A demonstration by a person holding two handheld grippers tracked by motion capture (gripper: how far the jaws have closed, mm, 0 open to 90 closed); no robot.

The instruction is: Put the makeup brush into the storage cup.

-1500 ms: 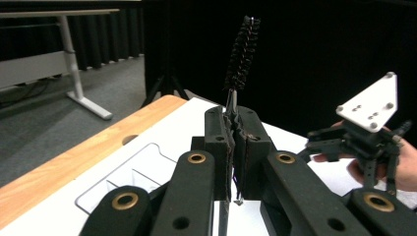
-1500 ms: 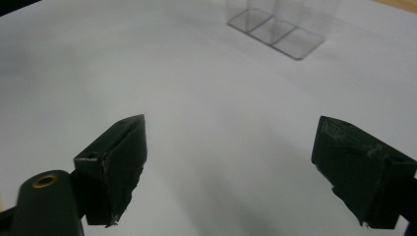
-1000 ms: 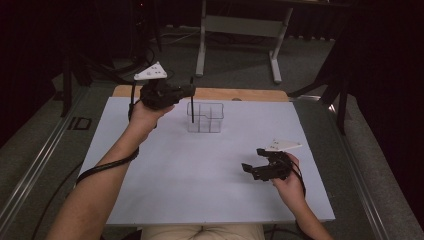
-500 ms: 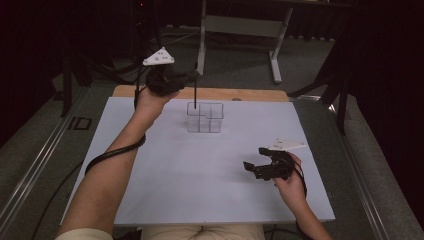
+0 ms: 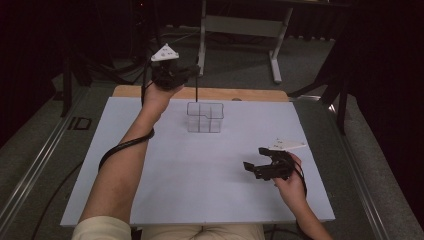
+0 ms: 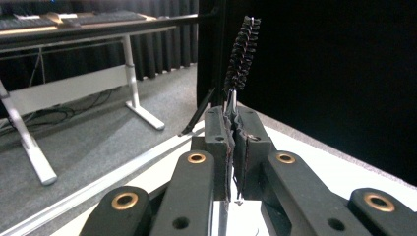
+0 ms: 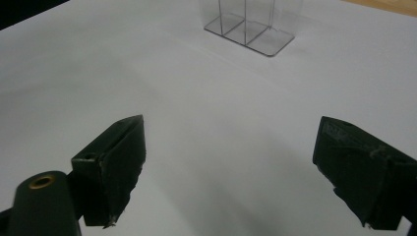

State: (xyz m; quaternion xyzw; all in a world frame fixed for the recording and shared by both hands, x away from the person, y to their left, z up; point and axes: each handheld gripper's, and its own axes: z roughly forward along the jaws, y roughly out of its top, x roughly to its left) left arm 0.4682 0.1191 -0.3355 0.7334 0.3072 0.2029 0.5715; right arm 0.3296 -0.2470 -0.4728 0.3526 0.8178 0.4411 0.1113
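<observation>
My left gripper point(image 5: 195, 70) is raised over the table's far edge, shut on the wire stem of a thin black bristle brush point(image 5: 196, 90). The brush hangs straight down, its lower tip at about the far rim of a clear plastic compartment box point(image 5: 205, 118). In the left gripper view the jaws of the left gripper point(image 6: 232, 129) pinch the stem and the brush's bristles point(image 6: 242, 51) stick out beyond them. My right gripper point(image 5: 251, 167) rests low over the white tabletop at the near right, open. Its own view shows the right gripper point(image 7: 236, 169) with jaws wide apart, holding nothing, and the clear box point(image 7: 251, 24) ahead.
The white board point(image 5: 165, 190) covers the table, with a wooden strip point(image 5: 250, 94) along its far edge. A grey-legged bench point(image 5: 240, 25) stands on the floor beyond. A cable point(image 5: 120, 150) loops around the left forearm.
The left gripper has lifted the brush up and away from the clear box, then nearly held still. The right gripper has not moved.
</observation>
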